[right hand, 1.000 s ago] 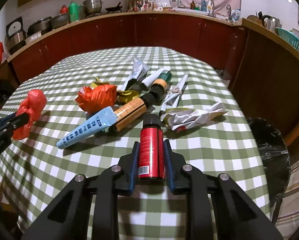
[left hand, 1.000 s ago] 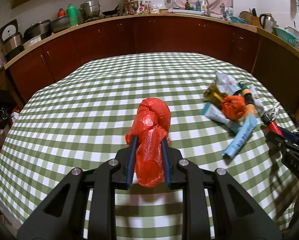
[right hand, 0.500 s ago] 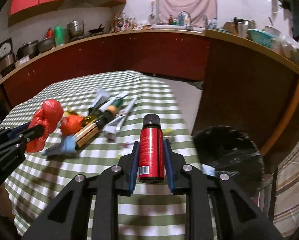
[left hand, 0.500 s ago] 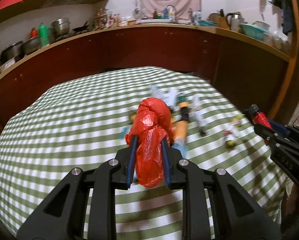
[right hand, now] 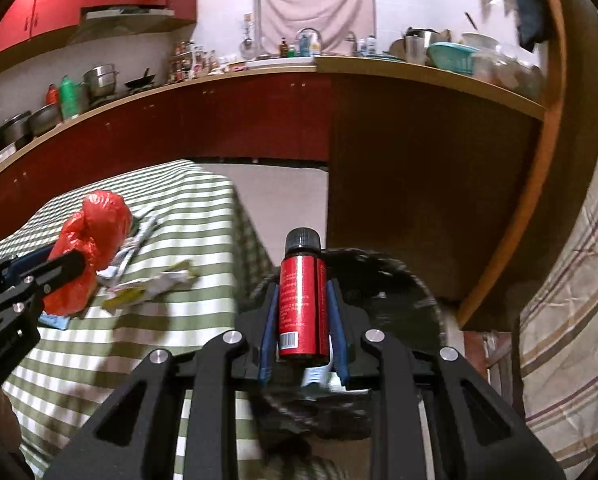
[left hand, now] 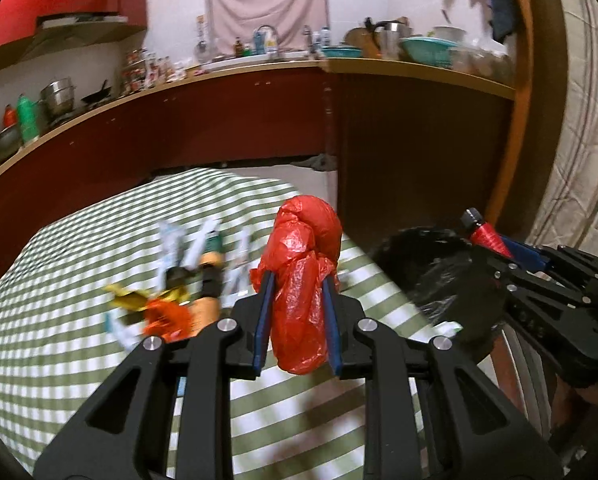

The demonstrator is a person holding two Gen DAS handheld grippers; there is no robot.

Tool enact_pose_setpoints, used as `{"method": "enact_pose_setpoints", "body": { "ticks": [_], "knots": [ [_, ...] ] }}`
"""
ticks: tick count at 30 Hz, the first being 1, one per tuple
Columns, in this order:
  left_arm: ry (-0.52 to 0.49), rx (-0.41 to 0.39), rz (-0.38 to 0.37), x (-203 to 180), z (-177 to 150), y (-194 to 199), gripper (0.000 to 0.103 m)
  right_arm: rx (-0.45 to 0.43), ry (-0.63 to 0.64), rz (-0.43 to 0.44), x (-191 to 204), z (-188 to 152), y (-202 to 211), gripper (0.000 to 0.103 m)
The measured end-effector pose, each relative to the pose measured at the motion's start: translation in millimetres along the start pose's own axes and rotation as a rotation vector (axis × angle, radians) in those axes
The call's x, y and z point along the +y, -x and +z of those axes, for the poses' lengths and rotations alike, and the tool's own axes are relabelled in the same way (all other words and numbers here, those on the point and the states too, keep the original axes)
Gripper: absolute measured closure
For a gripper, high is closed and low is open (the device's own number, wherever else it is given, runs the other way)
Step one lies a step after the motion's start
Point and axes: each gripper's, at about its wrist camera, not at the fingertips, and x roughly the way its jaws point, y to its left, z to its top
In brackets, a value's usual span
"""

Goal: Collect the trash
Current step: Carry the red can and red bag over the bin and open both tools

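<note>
My left gripper (left hand: 297, 284) is shut on a crumpled red plastic bag (left hand: 303, 276), held above the checked table (left hand: 79, 360) near its right edge. The bag also shows in the right wrist view (right hand: 87, 248). My right gripper (right hand: 302, 292) is shut on a red bottle with a black cap (right hand: 301, 300) and holds it over a bin lined with a black bag (right hand: 395, 292). The bottle (left hand: 485, 236) and bin (left hand: 431, 264) also show at the right of the left wrist view. Several pieces of trash (left hand: 187, 284) lie on the table.
Dark red kitchen cabinets with a wooden counter (right hand: 419, 76) stand behind the bin. A striped cloth (right hand: 571, 320) hangs at the right. White paper (right hand: 315, 376) lies inside the bin. Crumpled wrappers (right hand: 151, 284) lie near the table's edge.
Both grippers have swung right, off the middle of the table. The red bottle has moved from above the table to above the black bin. The red bag has moved toward the table's right edge.
</note>
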Motion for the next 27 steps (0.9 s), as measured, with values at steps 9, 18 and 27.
{"method": "enact_pose_setpoints", "body": {
  "ticks": [9,18,27],
  "knots": [
    [-0.050,0.018,-0.045,-48.7,8.1,-26.7,0.081,0.009,-0.052,-0.038,-35.4,-7.3,-13.6,0.078],
    [-0.100,0.031,-0.050,-84.5,15.4,-52.2,0.081,0.012,-0.073,-0.048,-55.8,-9.6,-28.0,0.078],
    [-0.091,0.073,-0.028,-100.6,20.5,-77.5,0.081,0.024,-0.078,-0.051,-67.9,-8.2,-41.4,0.078]
  ]
}}
